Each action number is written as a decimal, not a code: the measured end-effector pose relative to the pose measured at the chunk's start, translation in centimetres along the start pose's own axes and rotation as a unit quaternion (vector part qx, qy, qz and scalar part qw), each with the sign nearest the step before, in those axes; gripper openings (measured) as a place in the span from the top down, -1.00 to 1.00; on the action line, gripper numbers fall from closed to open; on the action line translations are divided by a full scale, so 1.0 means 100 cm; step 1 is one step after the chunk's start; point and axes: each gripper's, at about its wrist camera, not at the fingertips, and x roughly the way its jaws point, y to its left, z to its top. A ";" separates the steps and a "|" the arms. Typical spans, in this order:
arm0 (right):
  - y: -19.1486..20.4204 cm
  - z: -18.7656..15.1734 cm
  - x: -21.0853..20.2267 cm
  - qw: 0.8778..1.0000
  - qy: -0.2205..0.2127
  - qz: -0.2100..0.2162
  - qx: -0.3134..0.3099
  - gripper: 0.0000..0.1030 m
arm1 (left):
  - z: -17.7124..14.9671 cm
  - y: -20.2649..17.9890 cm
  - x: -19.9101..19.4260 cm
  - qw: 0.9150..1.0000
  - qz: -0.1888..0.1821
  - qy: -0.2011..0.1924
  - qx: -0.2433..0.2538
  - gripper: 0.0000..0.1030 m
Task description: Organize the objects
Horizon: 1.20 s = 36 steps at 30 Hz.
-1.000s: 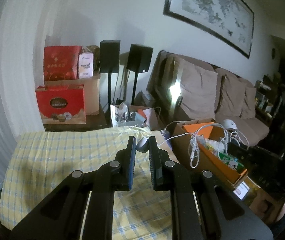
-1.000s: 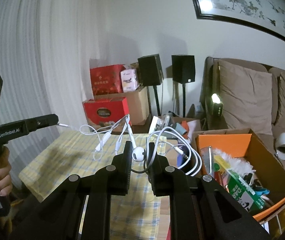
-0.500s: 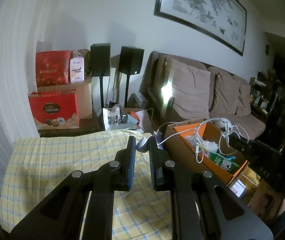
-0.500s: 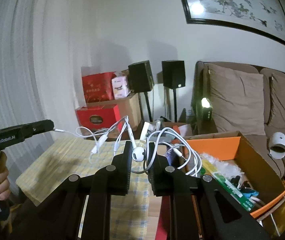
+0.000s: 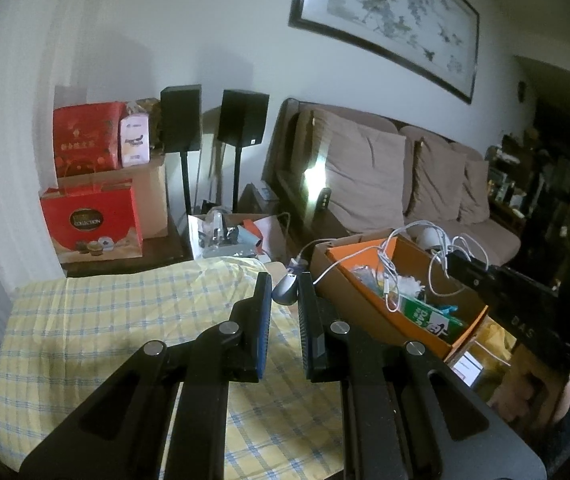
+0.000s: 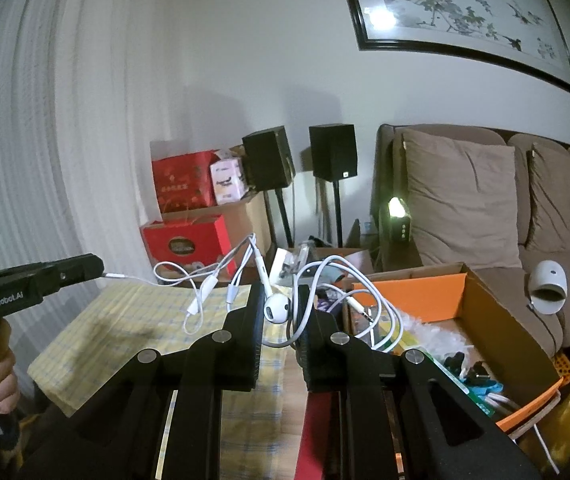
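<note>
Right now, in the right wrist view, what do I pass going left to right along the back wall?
Red gift boxes → left speaker → right speaker → sofa cushions.

left gripper (image 6: pixel 97 266) | black, "GenRobot.AI" | right gripper (image 6: pixel 279 300) | black (round silver screws)

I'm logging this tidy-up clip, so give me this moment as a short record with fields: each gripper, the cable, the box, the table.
left gripper: shut on an earbud
right gripper: shut on the other earbud
cable: white earphone wire, strung in the air between both grippers, tangled
box: open, orange inside, holds clutter, right of table
table: yellow checked cloth
</note>
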 end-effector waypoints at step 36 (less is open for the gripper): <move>-0.025 0.007 -0.009 1.000 -0.011 -0.011 0.023 0.71 | -0.008 -0.030 0.001 0.999 -0.033 0.007 0.017 0.77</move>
